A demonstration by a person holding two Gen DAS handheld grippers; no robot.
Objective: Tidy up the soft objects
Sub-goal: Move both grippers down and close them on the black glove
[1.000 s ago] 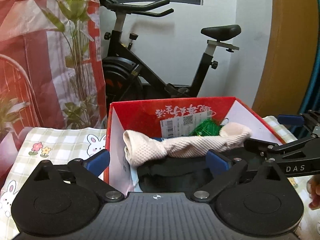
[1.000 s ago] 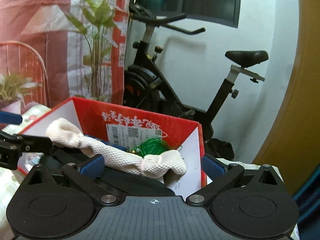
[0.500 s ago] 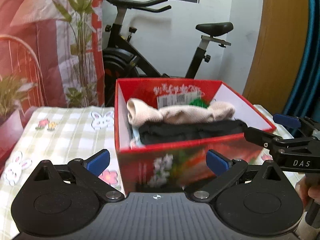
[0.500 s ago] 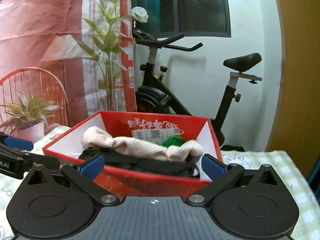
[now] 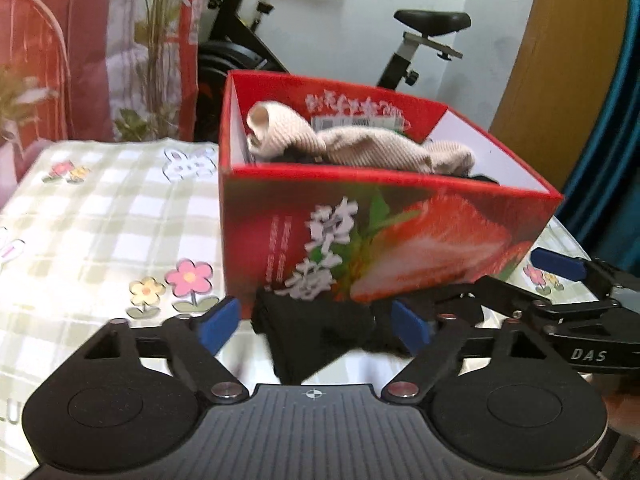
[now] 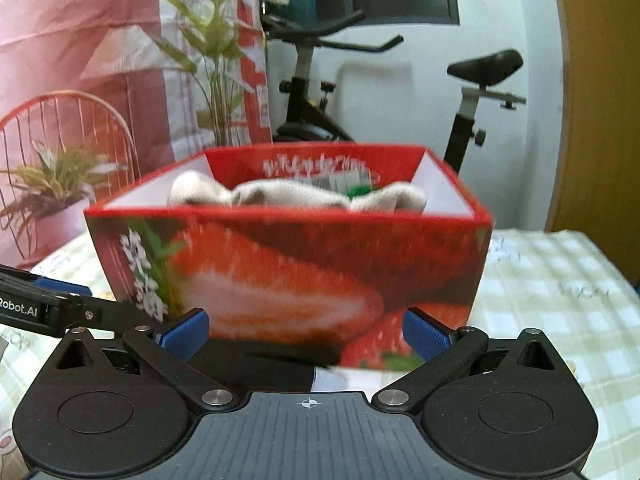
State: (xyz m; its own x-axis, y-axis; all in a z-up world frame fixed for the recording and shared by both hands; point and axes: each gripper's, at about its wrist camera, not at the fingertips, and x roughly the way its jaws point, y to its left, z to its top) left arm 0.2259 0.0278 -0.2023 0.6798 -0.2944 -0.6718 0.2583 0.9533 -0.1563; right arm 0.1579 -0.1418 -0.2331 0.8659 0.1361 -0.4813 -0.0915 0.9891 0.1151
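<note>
Going for the black cloth in front of the box

My left gripper (image 5: 316, 322) is closing its jaws, the limp black cloth (image 5: 316, 340) between them but not yet pinched; I should bite the thick fold squarely. My right gripper (image 6: 306, 334) has its jaws wide, empty, over the same dark fabric. The glossy red cardboard box (image 5: 400, 232), mid-surface, holds a ribbed beige cloth (image 5: 360, 152).

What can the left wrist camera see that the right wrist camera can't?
Only the left wrist view shows the flower stickers on the tablecloth and black cloth between the closing left tongs, pads not yet pressing.

Only the right wrist view shows the potted plant and the open right tongs.

Both show the red strawberry box holding a beige sock, and the exercise bike behind.
</note>
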